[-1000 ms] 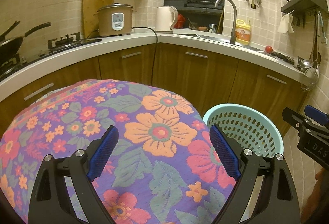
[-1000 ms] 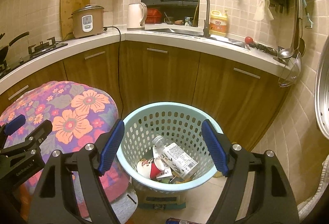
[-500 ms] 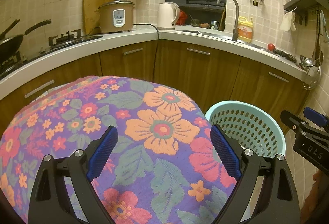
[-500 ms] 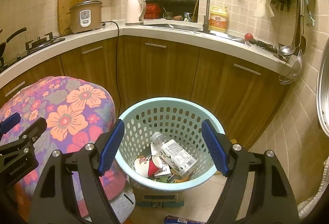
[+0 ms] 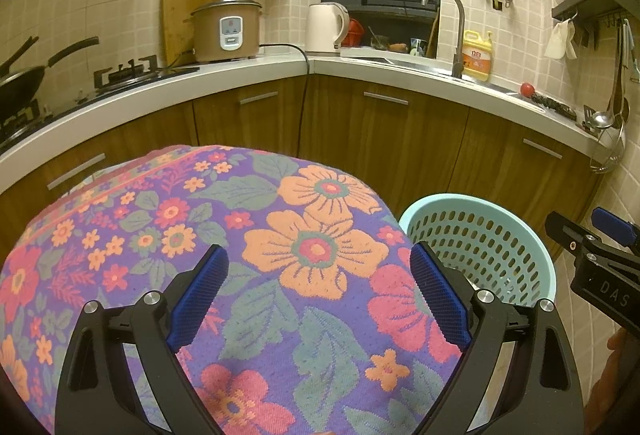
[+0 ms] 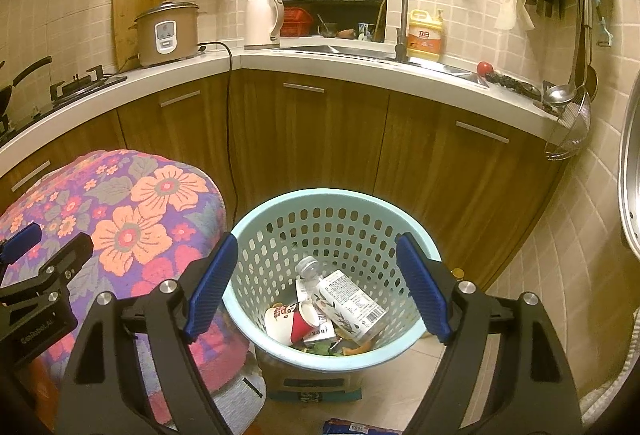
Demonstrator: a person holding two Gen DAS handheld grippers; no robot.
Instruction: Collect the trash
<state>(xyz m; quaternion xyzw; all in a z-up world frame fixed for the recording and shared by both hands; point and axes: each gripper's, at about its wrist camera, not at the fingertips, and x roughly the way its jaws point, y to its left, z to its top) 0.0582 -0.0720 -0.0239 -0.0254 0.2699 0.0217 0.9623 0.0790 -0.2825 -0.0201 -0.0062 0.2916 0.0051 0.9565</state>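
Note:
A light blue perforated basket point(image 6: 332, 203) stands on the floor before the wooden cabinets. It holds trash: a clear plastic bottle point(image 6: 344, 299) with a printed label, a red and white paper cup point(image 6: 290, 323), and scraps. My right gripper point(image 6: 316, 287) is open and empty, held above the basket. My left gripper point(image 5: 318, 295) is open and empty, held over a table covered by a floral cloth point(image 5: 256, 235). The basket point(image 5: 480, 247) also shows at the right of the left wrist view, with the right gripper's side point(image 5: 596, 267) beside it.
The floral-covered table point(image 6: 132, 219) stands left of the basket. A curved white counter point(image 6: 400, 69) carries a rice cooker point(image 6: 166, 33), a kettle point(image 6: 262, 21), a sink tap point(image 6: 384, 3) and a detergent bottle point(image 6: 424, 39). A dark packet point(image 6: 352, 427) lies on the tiled floor.
Both grippers have drawn back and risen slightly, so the basket and table sit a little lower in view. Both stay open and empty.

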